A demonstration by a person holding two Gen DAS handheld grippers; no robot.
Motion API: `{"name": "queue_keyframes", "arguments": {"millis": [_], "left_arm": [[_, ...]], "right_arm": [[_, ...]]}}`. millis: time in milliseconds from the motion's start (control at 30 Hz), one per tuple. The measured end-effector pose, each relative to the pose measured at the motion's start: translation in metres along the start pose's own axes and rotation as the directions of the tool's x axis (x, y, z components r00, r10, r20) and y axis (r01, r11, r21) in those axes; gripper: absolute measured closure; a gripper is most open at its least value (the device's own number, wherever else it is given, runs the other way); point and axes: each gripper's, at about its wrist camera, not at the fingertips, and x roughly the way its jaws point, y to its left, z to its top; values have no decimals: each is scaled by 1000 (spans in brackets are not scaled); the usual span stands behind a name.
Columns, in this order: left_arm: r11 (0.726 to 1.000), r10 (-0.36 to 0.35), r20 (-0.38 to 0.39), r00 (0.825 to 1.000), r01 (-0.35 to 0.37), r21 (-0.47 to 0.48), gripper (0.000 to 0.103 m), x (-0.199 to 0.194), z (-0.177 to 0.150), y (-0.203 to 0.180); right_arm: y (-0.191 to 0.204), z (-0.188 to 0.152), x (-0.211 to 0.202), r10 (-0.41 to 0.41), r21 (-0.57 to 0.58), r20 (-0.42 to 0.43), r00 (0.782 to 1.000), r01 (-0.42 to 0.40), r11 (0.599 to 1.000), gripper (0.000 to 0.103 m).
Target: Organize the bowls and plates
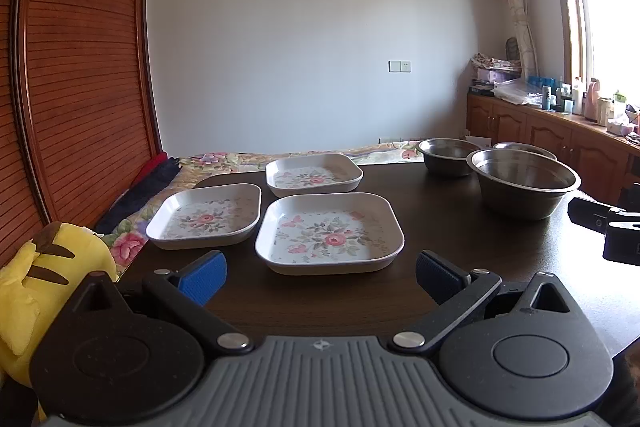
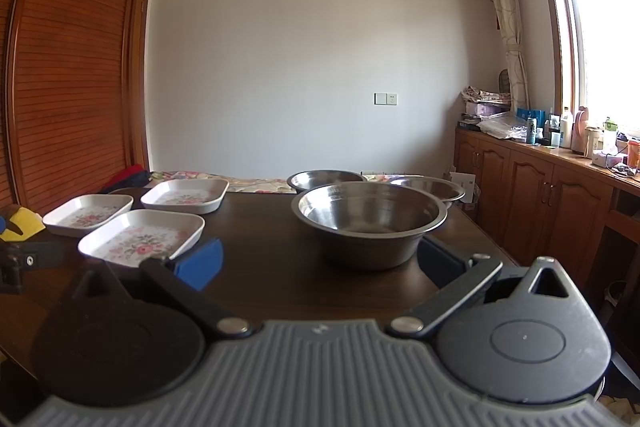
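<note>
Three floral plates lay left of the nearest steel bowl (image 2: 369, 221); the left tongs (image 1: 321, 273), wide and empty, faced the front plate (image 1: 329, 231), while the right tongs (image 2: 320, 259), equally wide, faced that bowl.

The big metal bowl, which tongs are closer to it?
Right. The right tongs sit open just before the big metal bowl; the left tongs face the nearest flowered plate, off to its left.
</note>
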Motion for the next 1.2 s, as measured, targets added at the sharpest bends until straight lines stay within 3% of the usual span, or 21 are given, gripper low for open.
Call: {"name": "queue_keyframes", "arguments": {"millis": [1200], "left_arm": [[1000, 0, 5, 1000, 0, -1, 0, -2, 2, 4]], "right_arm": [[-1, -1, -1, -5, -2, 3, 1000, 5, 1000, 0]]}}
